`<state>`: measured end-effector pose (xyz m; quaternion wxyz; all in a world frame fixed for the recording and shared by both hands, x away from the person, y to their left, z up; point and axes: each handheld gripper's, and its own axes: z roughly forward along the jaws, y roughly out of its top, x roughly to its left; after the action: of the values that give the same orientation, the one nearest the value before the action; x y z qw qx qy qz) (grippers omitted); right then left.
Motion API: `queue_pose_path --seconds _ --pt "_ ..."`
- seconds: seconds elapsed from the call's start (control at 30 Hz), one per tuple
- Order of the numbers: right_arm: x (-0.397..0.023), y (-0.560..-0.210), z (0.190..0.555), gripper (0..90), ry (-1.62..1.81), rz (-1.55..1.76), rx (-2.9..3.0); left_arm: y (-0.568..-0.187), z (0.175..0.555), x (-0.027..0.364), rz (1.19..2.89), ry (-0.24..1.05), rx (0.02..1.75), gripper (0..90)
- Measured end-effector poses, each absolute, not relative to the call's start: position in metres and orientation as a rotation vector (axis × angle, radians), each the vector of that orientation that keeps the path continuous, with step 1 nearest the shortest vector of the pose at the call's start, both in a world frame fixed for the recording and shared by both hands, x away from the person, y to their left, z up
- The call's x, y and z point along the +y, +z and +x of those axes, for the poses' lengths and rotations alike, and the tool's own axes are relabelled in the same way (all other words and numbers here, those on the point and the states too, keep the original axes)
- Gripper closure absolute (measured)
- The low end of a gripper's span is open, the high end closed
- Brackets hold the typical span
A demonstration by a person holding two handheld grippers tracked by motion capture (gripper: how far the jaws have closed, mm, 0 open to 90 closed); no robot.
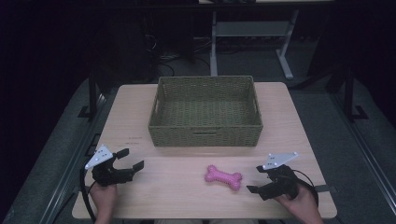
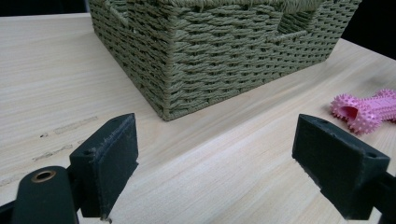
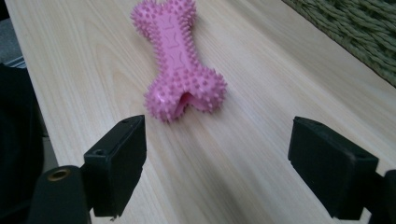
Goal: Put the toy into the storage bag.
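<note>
The room around the table is dark; behind it only the pale legs of a desk frame [image 1: 285,56] and a tangle of cables on the floor can be made out, and the rest is lost in shadow. The light wooden table [image 1: 289,121] carries a green woven basket [image 1: 205,133] at its far middle; from above, its inside looks bare. In the left gripper view the basket's near corner looms large and its top edge is cut off by the frame.

A pink spiky bone toy [image 1: 224,177] lies flat on the table in front of the basket, nearer the person's right side, touching nothing else. In the left gripper view its far end [image 2: 366,109] runs off the right edge.

The left gripper [image 1: 133,159] rests low at the table's near left corner, jaws spread wide with only bare wood between them. The right gripper [image 1: 258,178] sits just beside the toy's right end, pointing at it, jaws wide apart and holding nothing; in its own view the toy [image 3: 180,70] lies ahead of the jaws, clear of both pads. The hands are partly cut off at the bottom edge.
</note>
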<state>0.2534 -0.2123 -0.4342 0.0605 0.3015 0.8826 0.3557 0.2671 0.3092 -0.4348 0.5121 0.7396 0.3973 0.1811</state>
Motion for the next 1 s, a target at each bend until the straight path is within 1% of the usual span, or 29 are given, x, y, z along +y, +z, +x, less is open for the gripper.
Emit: queue_pose_path --seconds 0.33,0.63,1.0 --pt "-0.196 -0.427 0.264 18.3 1.044 0.86 2.749 -0.435 0.267 0.309 1.778 0.438 0.957 13.9" --pt "-0.17 -0.423 0.277 18.3 0.968 0.751 2.831 -0.435 0.267 0.309 1.777 0.435 0.955 13.9" --pt "-0.142 -0.419 0.292 20.4 0.924 0.636 2.905 -0.435 0.268 0.308 1.775 0.431 0.952 13.9"
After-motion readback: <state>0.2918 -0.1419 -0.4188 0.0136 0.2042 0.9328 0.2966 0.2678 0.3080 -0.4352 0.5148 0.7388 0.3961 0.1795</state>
